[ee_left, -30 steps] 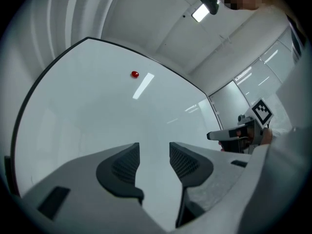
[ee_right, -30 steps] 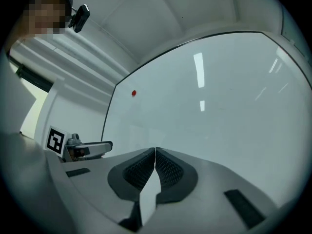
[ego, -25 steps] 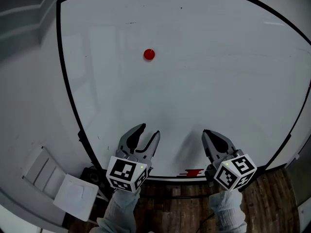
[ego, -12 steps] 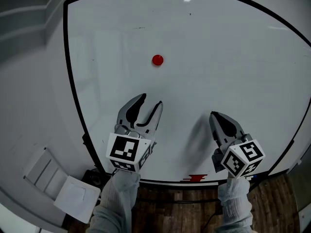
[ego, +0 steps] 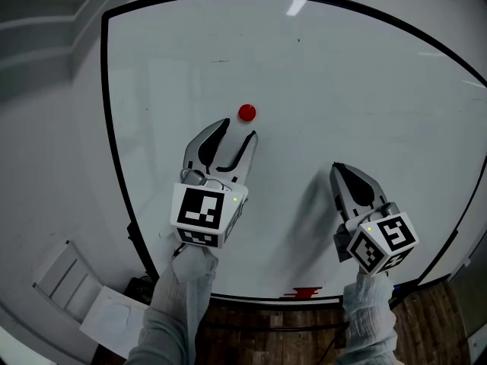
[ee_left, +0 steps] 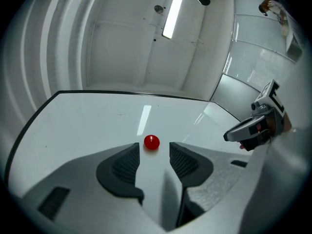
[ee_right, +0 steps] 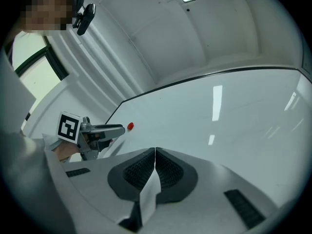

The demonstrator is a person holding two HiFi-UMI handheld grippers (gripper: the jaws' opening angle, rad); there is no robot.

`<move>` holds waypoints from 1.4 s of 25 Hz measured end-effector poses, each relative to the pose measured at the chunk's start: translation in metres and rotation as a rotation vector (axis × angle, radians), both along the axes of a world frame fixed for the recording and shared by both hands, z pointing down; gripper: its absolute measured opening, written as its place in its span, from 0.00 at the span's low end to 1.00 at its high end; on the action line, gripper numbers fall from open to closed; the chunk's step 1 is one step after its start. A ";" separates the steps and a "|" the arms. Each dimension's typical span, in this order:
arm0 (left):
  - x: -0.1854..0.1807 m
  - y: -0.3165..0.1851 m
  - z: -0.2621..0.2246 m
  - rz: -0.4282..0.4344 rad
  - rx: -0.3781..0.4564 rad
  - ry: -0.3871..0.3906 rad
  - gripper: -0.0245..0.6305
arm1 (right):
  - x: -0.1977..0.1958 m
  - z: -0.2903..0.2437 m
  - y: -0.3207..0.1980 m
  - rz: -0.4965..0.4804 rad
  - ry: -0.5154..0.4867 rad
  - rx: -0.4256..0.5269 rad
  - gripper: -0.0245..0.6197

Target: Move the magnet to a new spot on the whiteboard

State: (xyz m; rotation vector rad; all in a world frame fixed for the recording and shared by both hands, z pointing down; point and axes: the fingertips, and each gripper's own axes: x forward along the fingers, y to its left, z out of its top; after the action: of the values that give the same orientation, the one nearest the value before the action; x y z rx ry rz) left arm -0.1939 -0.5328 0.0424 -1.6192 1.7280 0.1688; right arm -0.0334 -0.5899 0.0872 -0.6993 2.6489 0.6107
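- Left gripper (ego: 237, 130) in the head view has its jaws spread and holds nothing. It lies over the whiteboard (ego: 365, 90), tips aimed toward 12 o'clock.
- The red magnet (ego: 246, 112) sits on the board just past those tips, at about 1 o'clock from the gap, near the right-hand jaw tip and apart from both.
- The right gripper (ego: 340, 170) hangs at roughly 4 o'clock from the left one, well apart from the magnet, jaws pressed together and empty.
- A black frame edges the white board. A small red mark (ego: 303, 293) lies at its 6 o'clock edge, and dark wooden flooring (ego: 266, 325) shows below that.
- In the left gripper view, the left gripper (ee_left: 154, 152) shows a clear gap between its ribbed pads. The magnet (ee_left: 151, 142) lies at 12 o'clock, just beyond the tips and in line with the gap, touching neither pad.
- The right gripper (ee_left: 243, 130) shows at 3 o'clock over the glossy whiteboard (ee_left: 87, 126). A ceiling light (ee_left: 171, 15) glows at 12 o'clock, with pale walls around.
- In the right gripper view, the right gripper (ee_right: 155, 152) has its pads clenched against each other with nothing between them.
- The magnet (ee_right: 130, 126) lies at about 10 o'clock on the whiteboard (ee_right: 234, 111), just off the tip of the left gripper (ee_right: 117, 129).
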 end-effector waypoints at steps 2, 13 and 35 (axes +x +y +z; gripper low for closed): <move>0.003 -0.003 -0.008 -0.006 0.009 -0.016 0.33 | 0.001 -0.005 0.001 0.001 -0.007 0.010 0.08; 0.012 -0.016 -0.027 -0.141 0.023 -0.146 0.32 | 0.008 -0.008 -0.010 0.046 -0.015 0.053 0.08; 0.012 -0.011 -0.026 -0.072 0.014 -0.088 0.22 | 0.011 -0.001 -0.018 0.047 -0.009 0.040 0.08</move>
State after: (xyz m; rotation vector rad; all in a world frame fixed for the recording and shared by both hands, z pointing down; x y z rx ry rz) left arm -0.1822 -0.5442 0.0166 -1.5294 1.7114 0.0741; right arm -0.0227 -0.6083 0.0865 -0.7523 2.6112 0.6706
